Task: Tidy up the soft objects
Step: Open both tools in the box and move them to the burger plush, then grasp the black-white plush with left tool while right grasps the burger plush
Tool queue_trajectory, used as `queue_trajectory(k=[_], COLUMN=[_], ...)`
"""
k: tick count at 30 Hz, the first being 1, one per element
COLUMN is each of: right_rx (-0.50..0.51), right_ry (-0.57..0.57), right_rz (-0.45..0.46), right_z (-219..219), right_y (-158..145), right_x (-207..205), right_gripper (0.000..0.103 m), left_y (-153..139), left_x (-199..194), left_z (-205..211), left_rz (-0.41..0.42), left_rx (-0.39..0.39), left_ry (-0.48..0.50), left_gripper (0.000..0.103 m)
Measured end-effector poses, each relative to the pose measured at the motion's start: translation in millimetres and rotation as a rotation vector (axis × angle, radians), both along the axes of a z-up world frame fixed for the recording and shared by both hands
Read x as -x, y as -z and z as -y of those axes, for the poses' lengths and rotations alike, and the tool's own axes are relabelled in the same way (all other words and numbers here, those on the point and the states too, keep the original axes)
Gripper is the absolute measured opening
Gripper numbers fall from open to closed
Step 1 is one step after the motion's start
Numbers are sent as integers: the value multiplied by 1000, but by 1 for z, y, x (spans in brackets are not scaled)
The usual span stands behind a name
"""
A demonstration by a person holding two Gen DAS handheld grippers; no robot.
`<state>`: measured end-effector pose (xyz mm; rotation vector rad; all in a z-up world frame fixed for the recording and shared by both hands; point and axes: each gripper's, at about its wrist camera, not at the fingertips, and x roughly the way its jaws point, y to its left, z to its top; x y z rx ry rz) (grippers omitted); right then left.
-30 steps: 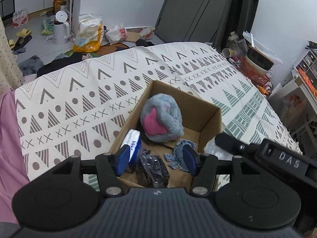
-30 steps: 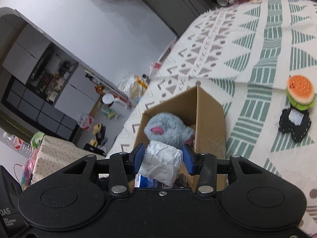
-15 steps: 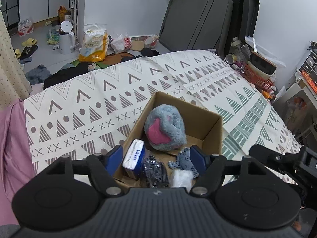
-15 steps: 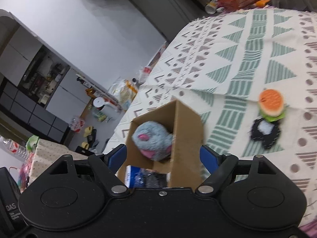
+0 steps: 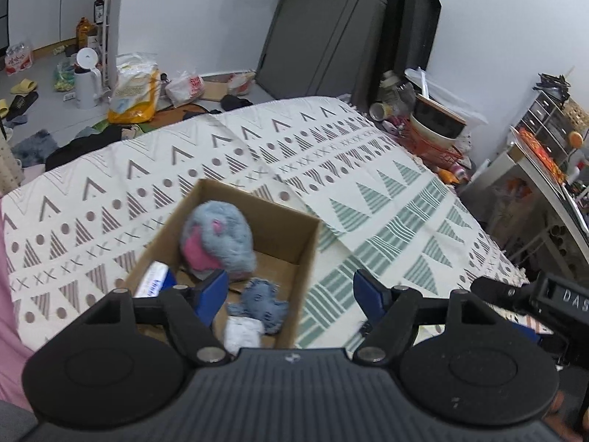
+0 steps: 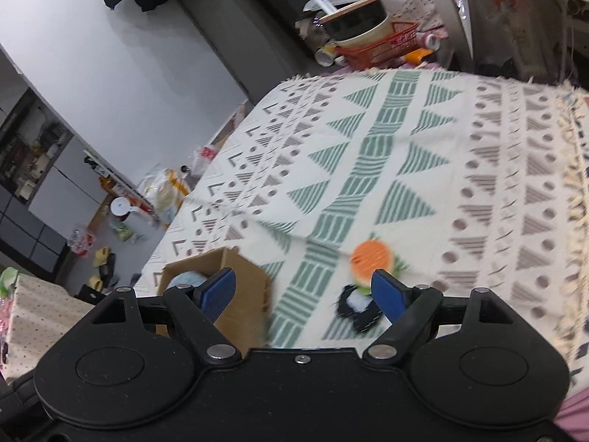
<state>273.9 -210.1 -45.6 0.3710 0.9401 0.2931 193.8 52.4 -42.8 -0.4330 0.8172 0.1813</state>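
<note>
My left claw (image 5: 289, 296) is spread wide with nothing between its blue pads (image 5: 211, 294), hanging above the near right corner of the cardboard box (image 5: 298, 287). My right claw (image 6: 303, 294) is likewise released and empty, its pads wide apart over the patterned cloth (image 6: 423, 169).

Nearest in the box, seen from my left camera, lies a crumpled white wad (image 5: 241, 333), touching a small frayed blue denim toy (image 5: 259, 304) just beyond it. To the left of those sits a white and blue packet (image 5: 152, 281). Farther in, a grey-blue plush with pink patches (image 5: 217, 243) fills the box's far left part.

From my right camera, the box (image 6: 239, 287) stands at near left. To its right, on the cloth, a black and white soft piece (image 6: 359, 309) lies near me, touching the orange burger-shaped toy (image 6: 370, 258) just behind it; both are blurred.

Beyond the cloth's far edge stand a red wire basket (image 6: 383, 46) with bowls stacked on it.
</note>
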Motion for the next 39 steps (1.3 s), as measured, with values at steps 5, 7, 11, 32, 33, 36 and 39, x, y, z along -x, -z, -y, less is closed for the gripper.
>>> queue_trajectory(k=[5,7,11,32,33,36,39], right_rx=[-8,-41,-73,-224,-224,-220,-217], right_ry=[-44,-67,-102,10,17,30,29], right_rz=[-4,12,5,-137,-140,-167,-197], right_z=[9,16,25,61,62,61,58], right_y=[9,20,42,99,101,111,119], right_x=[-11,-11,-10,-47,-49,-57,-64], right_gripper=[80,80,80,63,63,57,55], left_y=[-2,-1,9,71,77,91,102], left_x=[-5,-6,-7,-56,-59,-67,-75], left_z=[15,21,36,106,108,112,115], left_rz=[3,0,-14,-63,-71,-86,-106], left_rx=[-19,-32,-64,-8,-10,-4,15], left_ry=[22,41,93,177,176,175,176], left_gripper=[74,74,74,70,70,69,65])
